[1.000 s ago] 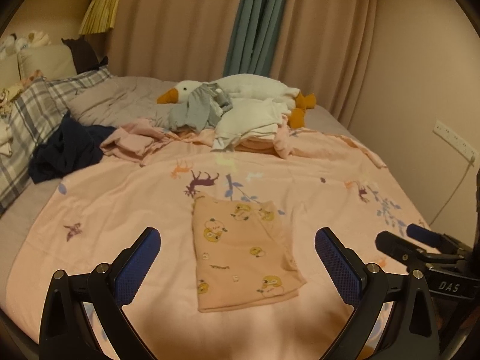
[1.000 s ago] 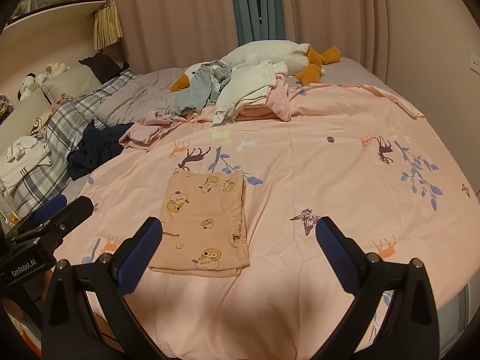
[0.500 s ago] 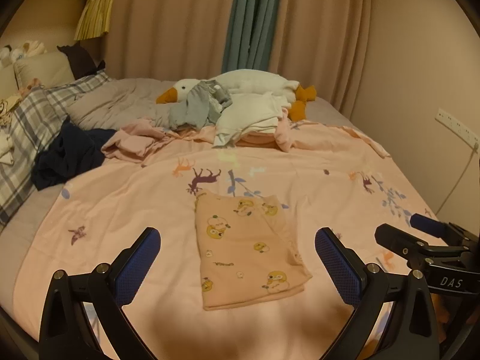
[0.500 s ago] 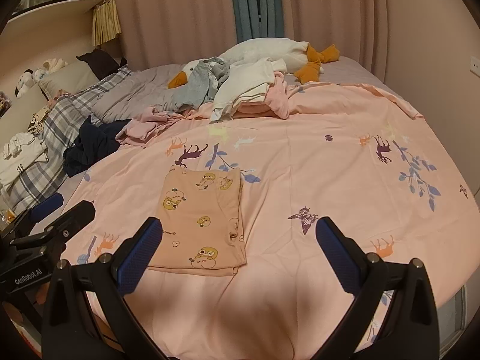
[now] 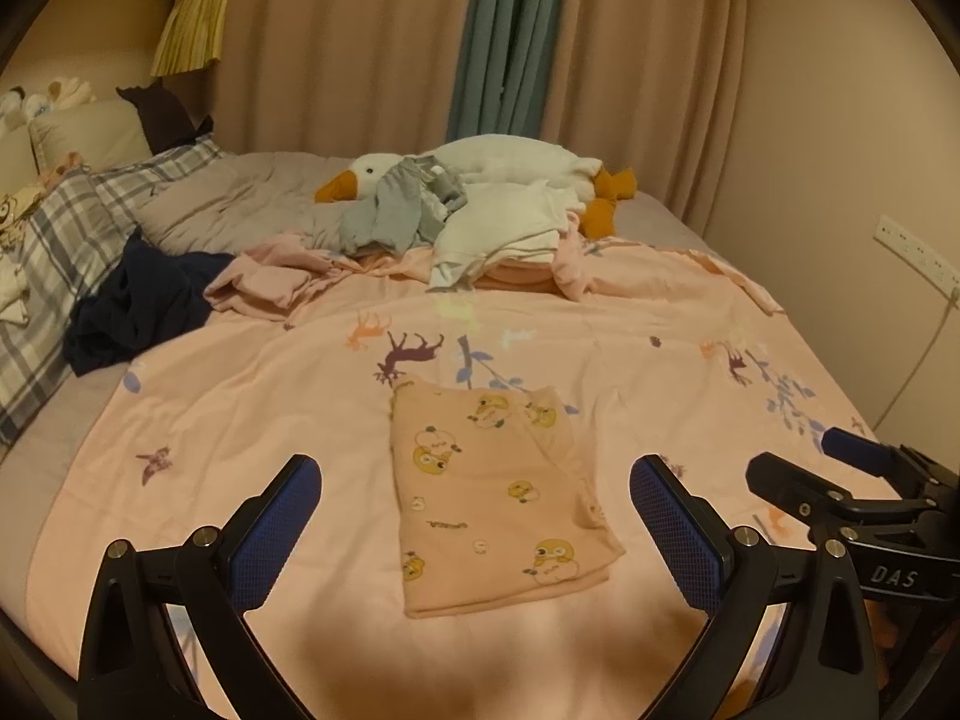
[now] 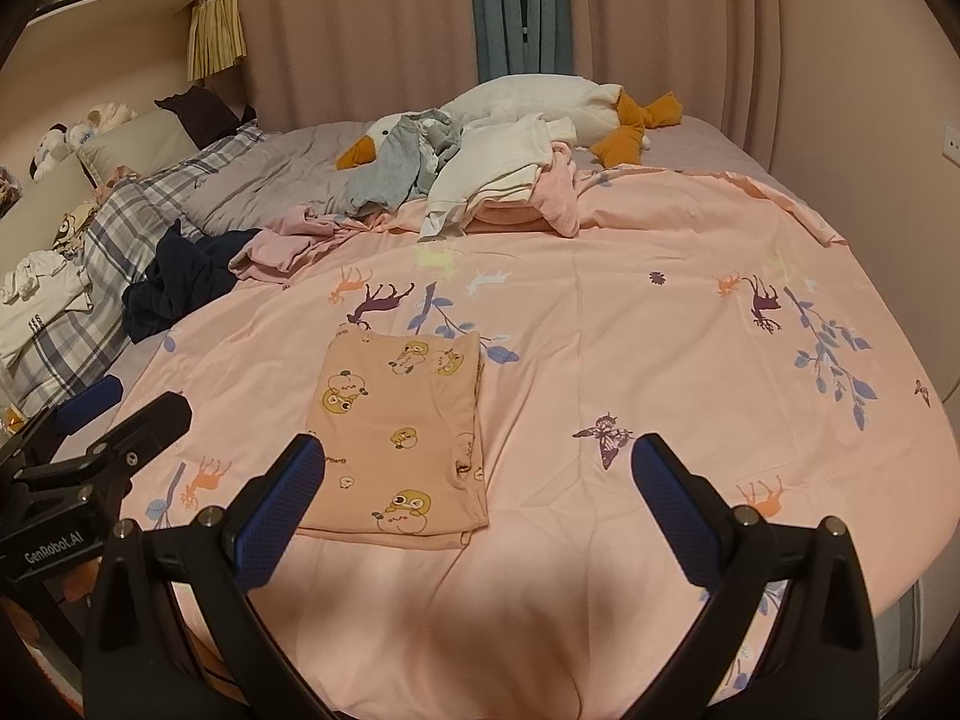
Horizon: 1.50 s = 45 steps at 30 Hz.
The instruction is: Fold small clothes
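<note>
Left gripper point(image 5: 474, 513) and right gripper point(image 6: 479, 483) hang above the bed's near edge, jaws spread wide, holding nothing. The garment point(image 5: 489, 492) lies folded flat on the sheet point(image 5: 240, 420), apparently finished. Beyond, the unfolded pile point(image 5: 456, 222) awaits by the goose point(image 5: 504, 162).

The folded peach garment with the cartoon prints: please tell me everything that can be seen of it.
The folded peach garment is soft, thin-looking fabric printed with yellow cartoon characters and some small text. It lies flat in a neat, roughly rectangular fold on the pink bedsheet, with layered edges visible along its right side. Nothing holds it: the left gripper and right gripper are both open, short of it.
</note>
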### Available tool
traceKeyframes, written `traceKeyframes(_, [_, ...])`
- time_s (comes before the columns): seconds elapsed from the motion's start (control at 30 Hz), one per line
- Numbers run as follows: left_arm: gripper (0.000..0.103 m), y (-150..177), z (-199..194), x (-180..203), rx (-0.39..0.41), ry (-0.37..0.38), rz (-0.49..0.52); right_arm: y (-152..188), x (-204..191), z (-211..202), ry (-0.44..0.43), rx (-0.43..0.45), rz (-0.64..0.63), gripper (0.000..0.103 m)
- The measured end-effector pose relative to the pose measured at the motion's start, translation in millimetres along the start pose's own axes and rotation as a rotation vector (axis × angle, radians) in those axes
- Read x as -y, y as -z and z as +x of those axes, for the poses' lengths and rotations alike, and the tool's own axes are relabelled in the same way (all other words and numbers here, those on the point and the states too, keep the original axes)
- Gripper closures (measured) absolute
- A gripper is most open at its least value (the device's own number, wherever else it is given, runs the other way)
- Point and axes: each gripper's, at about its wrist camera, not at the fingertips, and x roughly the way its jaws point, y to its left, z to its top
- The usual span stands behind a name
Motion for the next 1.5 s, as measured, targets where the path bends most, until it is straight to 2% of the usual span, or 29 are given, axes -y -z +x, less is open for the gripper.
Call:
traceKeyframes(0.23, [0.001, 1, -3, 2, 0.029, -0.04, 0.005, 0, 0, 1, 0.003, -0.004, 0.001, 0.0])
traceKeyframes(1.5, [0.001, 2, -2, 11, 0.006, -0.039, 0.021, 1, 0, 6, 0.012, -0.003, -0.039, 0.0])
